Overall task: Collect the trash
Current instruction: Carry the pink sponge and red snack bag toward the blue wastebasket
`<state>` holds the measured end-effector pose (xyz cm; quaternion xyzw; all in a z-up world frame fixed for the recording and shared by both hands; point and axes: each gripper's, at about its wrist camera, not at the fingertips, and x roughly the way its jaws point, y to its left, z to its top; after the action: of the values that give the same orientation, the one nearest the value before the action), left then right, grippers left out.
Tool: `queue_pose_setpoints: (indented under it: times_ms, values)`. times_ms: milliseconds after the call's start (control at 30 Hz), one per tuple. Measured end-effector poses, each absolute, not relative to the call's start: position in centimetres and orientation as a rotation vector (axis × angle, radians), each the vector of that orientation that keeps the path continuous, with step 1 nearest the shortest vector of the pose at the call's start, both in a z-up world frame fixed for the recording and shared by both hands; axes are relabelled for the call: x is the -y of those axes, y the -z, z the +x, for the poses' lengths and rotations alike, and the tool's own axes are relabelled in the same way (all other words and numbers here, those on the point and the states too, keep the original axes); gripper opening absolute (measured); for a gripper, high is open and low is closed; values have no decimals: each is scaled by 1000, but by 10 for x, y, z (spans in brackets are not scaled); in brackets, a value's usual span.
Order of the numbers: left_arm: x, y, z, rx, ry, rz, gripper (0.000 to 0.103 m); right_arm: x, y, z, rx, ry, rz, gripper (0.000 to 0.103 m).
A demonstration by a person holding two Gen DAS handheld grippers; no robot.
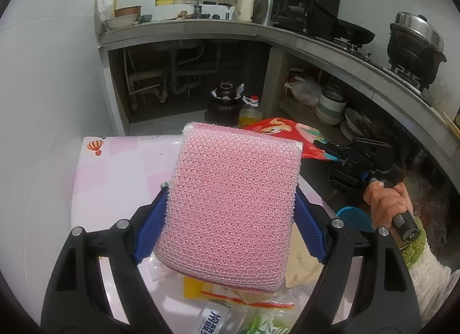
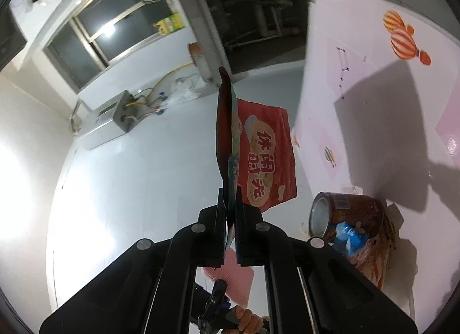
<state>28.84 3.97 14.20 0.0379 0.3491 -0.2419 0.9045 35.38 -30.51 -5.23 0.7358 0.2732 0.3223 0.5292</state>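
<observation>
Two tongs, each clamped on its own item. Left tongs (image 1: 230, 213) pinch a pink mesh scouring sponge (image 1: 233, 207) by its two sides between blue pads, held up over the near end of the pink checked counter (image 1: 120, 167). Right tongs (image 2: 230, 219) are pressed together on the edge of a red snack bag (image 2: 258, 156), which hangs in the air left of the counter in the right wrist view. Brown drink can (image 2: 348, 216) lies on its side on the counter, right of the right tongs, with a blue wrapper (image 2: 350, 236) just beside it. More wrappers (image 1: 258, 314) lie under the sponge, near edge.
</observation>
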Motion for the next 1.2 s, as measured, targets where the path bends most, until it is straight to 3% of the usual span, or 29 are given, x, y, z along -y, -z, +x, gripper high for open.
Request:
queue_pose_setpoints:
  times_ms: [367,667,867,1200]
  values:
    - [23,-147,245,-734,645,129,78,397,67,200,-453,-622,1741,5]
    - [173,-138,194,-755,941,207,78,475,121,58,-236,-352,1868,5]
    - [294,-82,167,-903,1064,313,78,498,188,4,-143,-148,1991,5]
    - [426,35,182,-1159,1013,469,78,529,280,-15,-128,72,2123,5]
